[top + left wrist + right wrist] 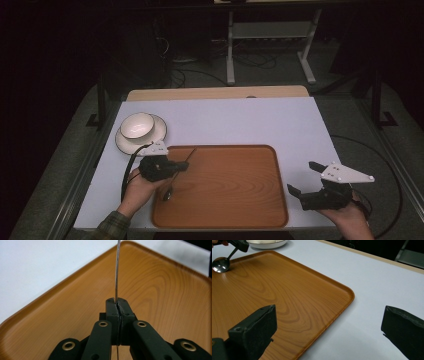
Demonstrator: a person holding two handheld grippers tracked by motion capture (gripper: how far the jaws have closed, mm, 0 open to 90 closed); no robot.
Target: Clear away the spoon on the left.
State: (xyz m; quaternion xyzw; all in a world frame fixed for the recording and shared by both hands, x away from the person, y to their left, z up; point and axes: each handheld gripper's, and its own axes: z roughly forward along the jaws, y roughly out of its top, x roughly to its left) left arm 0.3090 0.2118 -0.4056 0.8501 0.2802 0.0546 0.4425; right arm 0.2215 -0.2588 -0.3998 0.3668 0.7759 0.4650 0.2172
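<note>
Your left claw [181,165], lower left of the high view, is clamped on a spoon [221,264] whose bowl rests on the wooden tray [240,170] near its left rim. Your right claw [303,179] hangs with jaws wide apart at the tray's lower right corner, over bare white bench [250,120]. A bowl [137,125] on a saucer [159,131] sits just beyond the tray's upper left corner.

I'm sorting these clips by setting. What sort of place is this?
Probably a lab or recording workspace, not a home: a white-covered table in a dark room, metal frame legs behind it, loose cables on grey carpet.
</note>
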